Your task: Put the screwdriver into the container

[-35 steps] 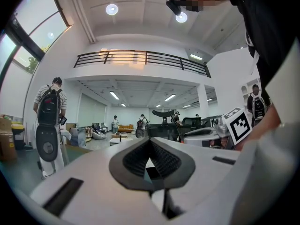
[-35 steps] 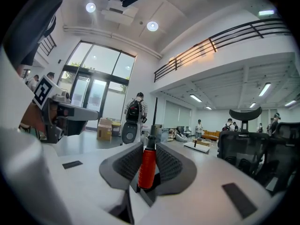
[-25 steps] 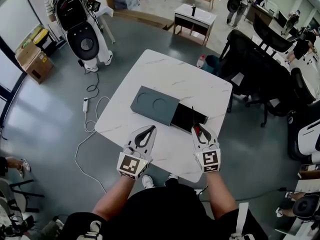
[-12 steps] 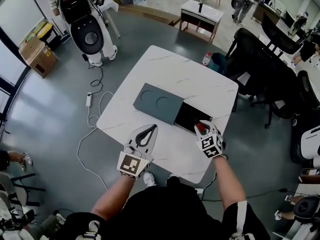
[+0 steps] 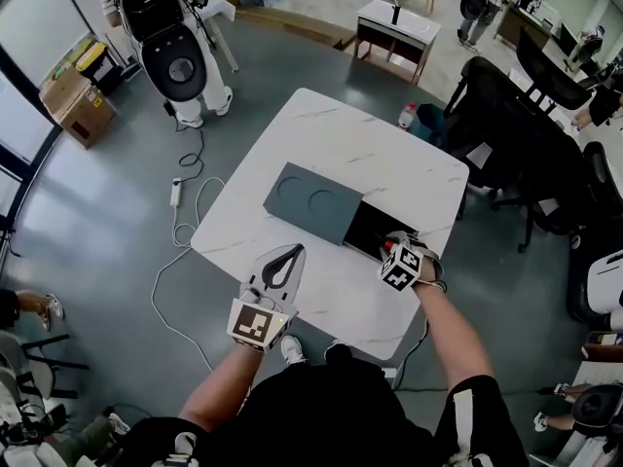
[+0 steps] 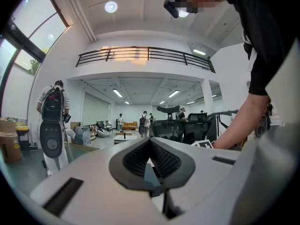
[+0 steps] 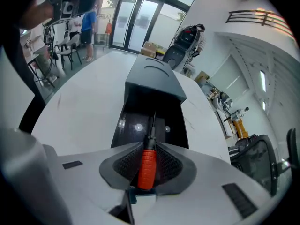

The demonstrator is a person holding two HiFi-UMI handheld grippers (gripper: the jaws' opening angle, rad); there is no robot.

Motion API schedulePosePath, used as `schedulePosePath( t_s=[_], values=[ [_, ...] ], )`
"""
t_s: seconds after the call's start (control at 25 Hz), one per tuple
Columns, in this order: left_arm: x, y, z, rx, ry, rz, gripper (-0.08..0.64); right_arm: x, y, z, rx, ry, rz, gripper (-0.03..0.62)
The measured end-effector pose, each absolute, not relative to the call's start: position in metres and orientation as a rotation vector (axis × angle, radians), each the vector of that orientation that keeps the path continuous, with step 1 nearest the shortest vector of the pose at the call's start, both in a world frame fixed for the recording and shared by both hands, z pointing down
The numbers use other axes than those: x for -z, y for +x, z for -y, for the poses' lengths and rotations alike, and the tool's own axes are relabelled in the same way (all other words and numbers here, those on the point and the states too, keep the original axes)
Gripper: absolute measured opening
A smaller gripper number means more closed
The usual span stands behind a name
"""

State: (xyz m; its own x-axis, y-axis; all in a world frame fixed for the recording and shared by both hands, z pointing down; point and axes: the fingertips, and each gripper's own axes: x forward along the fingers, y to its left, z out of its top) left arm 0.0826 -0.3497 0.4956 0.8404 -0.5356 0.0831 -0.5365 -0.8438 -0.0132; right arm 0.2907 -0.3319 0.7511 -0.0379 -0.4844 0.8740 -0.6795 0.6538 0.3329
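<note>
A grey container (image 5: 310, 201) lies on the white table (image 5: 370, 159), its lid slid back to bare a black compartment (image 5: 368, 230). My right gripper (image 5: 392, 250) tips down over that compartment and is shut on the red handle of the screwdriver (image 7: 146, 167). In the right gripper view the right gripper (image 7: 149, 146) points the metal shaft into the black compartment (image 7: 133, 125), with the grey lid (image 7: 154, 78) beyond. My left gripper (image 5: 295, 252) rests near the table's front edge, left of the container, shut and holding nothing. The left gripper (image 6: 150, 142) faces out across the room.
Black office chairs (image 5: 506, 134) crowd the table's right side. A bottle (image 5: 406, 117) stands on the floor by the far corner. A cable and power strip (image 5: 176, 193) trail on the floor at left, with cardboard boxes (image 5: 78, 95) further back.
My right gripper has gone forward and tipped down, carrying the screwdriver from the container's near edge to over the open compartment. The left gripper has stayed put.
</note>
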Motion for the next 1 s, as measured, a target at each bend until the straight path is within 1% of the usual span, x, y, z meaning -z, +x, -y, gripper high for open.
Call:
schedulePosePath(
  t_s=[0.24,0.4,0.68,0.76,0.88,1.0],
  values=[
    [-0.496,0.078,0.352,-0.111,3.002,0.885,0.005,-0.764,0.288,0.335,-0.207,0.868,1.647,0.1],
    [-0.499,0.075,0.355,-0.15,2.982,0.908,0.005,-0.774,0.291,0.336,-0.214,0.833,1.615,0.101],
    [-0.497,0.073,0.354,-0.128,2.994,0.894,0.005,-0.775,0.29,0.338,-0.27,0.825,1.613,0.107],
    [-0.497,0.071,0.354,-0.131,2.997,0.89,0.005,-0.776,0.288,0.337,-0.281,0.822,1.62,0.141],
    [-0.499,0.069,0.353,-0.123,2.998,0.891,0.005,-0.766,0.284,0.34,-0.274,0.847,1.645,0.152],
    [-0.5,0.071,0.35,-0.118,2.99,0.885,0.005,-0.731,0.283,0.342,-0.258,0.954,1.698,0.16]
  ],
)
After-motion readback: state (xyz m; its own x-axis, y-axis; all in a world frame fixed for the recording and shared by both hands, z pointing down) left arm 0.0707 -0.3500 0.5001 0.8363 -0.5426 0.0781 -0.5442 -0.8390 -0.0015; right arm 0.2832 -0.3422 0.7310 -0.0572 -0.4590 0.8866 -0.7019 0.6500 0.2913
